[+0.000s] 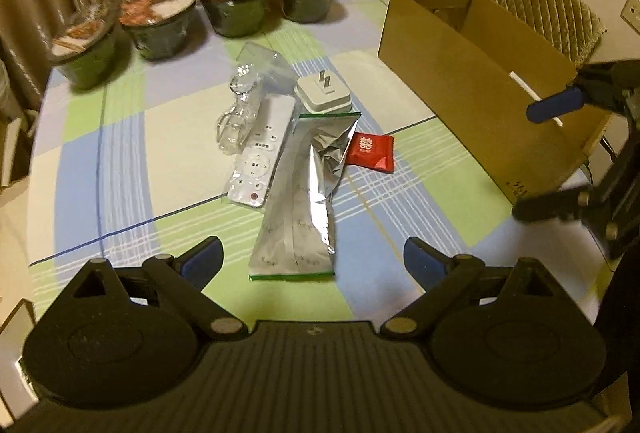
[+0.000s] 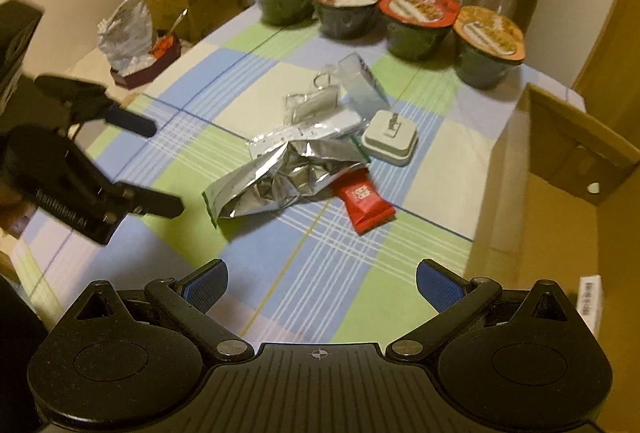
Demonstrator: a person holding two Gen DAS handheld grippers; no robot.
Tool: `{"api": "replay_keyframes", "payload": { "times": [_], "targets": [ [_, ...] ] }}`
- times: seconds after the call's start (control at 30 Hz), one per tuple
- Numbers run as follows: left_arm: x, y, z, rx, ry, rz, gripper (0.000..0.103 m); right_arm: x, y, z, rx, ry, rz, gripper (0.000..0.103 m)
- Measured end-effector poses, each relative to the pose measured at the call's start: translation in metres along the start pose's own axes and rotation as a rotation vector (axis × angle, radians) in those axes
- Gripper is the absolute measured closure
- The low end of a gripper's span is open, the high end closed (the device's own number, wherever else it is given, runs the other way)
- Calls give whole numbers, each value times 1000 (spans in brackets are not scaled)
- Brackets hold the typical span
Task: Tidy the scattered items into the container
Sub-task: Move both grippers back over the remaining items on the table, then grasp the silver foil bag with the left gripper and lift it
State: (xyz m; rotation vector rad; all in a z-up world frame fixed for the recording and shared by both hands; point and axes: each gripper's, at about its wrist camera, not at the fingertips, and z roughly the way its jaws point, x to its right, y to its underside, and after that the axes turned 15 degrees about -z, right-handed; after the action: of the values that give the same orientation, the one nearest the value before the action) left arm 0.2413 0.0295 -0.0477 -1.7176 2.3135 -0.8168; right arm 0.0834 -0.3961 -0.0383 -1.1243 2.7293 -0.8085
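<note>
The left wrist camera looks forward and down across the worktop (image 1: 120,161), the cardboard box (image 1: 472,89) to its right. The right wrist camera faces the same worktop from beside the box. Both share the silver pouch (image 1: 304,201) and noodle bowls (image 1: 236,1), fairly near.

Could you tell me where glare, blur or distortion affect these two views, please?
Left wrist view: warm dim light, fisheye bending the table edges, leftmost noodle bowl smeared. Right wrist view: glare on the crumpled foil pouch, left gripper motion-blurred.
</note>
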Motion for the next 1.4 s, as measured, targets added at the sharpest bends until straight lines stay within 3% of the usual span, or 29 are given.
{"api": "replay_keyframes", "payload": {
  "times": [0.3, 0.43, 0.63, 0.7, 0.87, 1.1, 1.2, 1.4],
  "targets": [
    [-23, -22, 70, -124, 43, 24, 14, 9, -1, 54, -48, -31, -3, 0],
    [-26, -25, 96, -172, 55, 47, 25, 14, -2, 70, -63, -32, -7, 0],
    [-27, -30, 119, -198, 61, 61, 29, 23, -2, 88, -84, -33, -8, 0],
    [-25, -30, 121, -204, 77, 62, 40, 25, -2, 92, -91, -31, -9, 0],
    [-20, -26, 116, -202, 67, 96, 50, 29, 0, 99, -105, -33, -8, 0],
    [-20, 1, 96, -251, 79, 133, 51, 27, 2, 104, -118, -45, -16, 0],
    [-22, 13, 86, -281, 85, 140, 45, 27, 2, 107, -124, -45, -25, 0],
    [-26, 1, 78, -252, 87, 112, 43, 26, 0, 112, -137, -46, -41, 0]
  ]
}}
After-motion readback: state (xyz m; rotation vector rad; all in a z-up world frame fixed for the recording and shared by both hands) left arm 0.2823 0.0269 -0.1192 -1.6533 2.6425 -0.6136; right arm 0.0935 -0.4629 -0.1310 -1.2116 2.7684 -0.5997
